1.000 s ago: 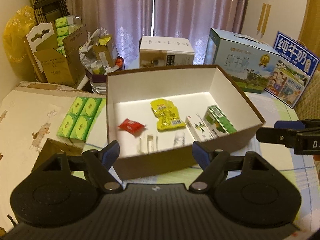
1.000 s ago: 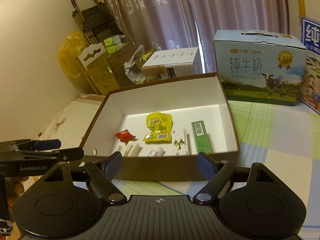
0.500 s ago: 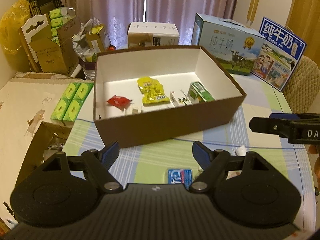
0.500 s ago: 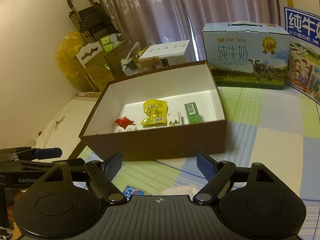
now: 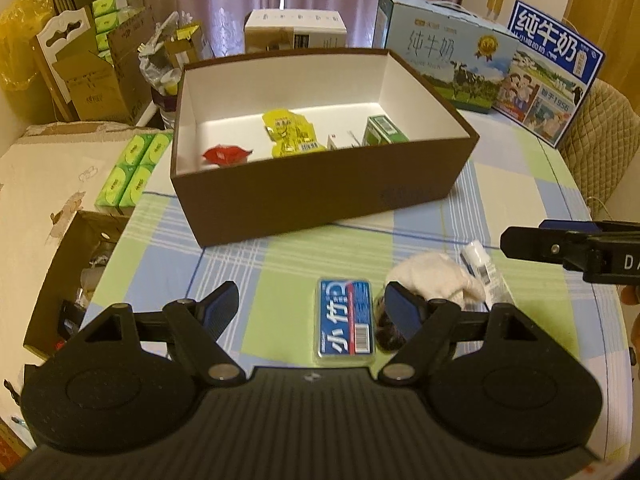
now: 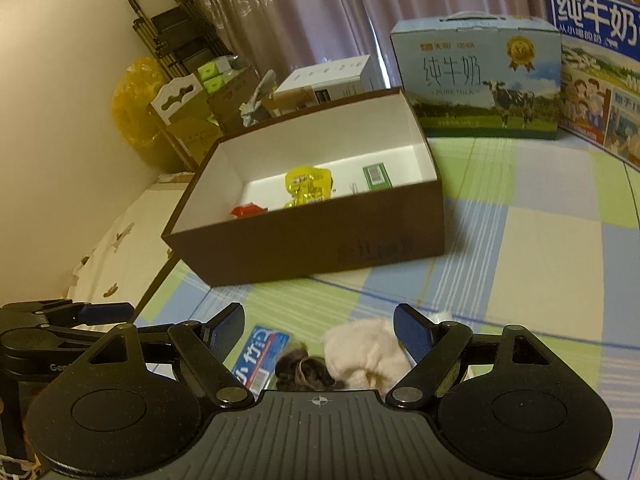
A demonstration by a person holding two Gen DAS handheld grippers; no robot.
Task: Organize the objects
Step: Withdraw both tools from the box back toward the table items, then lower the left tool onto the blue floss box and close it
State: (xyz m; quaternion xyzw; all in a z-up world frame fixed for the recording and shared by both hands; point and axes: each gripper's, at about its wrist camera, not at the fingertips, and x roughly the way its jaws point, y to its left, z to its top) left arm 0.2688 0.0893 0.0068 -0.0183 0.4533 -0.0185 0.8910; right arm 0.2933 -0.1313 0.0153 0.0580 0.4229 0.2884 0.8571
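A brown box (image 5: 320, 196) (image 6: 312, 240) with a white inside stands on the checked tablecloth. Inside lie a red sachet (image 5: 224, 155), a yellow packet (image 5: 289, 133) and a green carton (image 5: 384, 130). In front of the box lie a blue tissue pack (image 5: 346, 323) (image 6: 260, 354), a dark bundle (image 6: 308, 372), a cream cloth (image 5: 434, 280) (image 6: 368, 350) and a small white tube (image 5: 480, 266). My left gripper (image 5: 312, 308) is open above the blue pack, nothing between its fingers. My right gripper (image 6: 319, 330) is open over the cloth and dark bundle; its fingers (image 5: 560, 240) show at the right of the left wrist view.
Two milk cartons (image 5: 448, 68) (image 5: 552, 76) and a white box (image 5: 296, 34) stand behind the brown box. Green tissue packs (image 5: 132, 168), cardboard boxes (image 5: 96, 72) and a yellow bag (image 6: 132, 108) crowd the left side. A chair back (image 5: 600, 140) is at the right.
Both grippers drew back from the box and sank toward the table. The blue pack, cloth, dark bundle and tube came into view in front of them. Jaws kept the same width.
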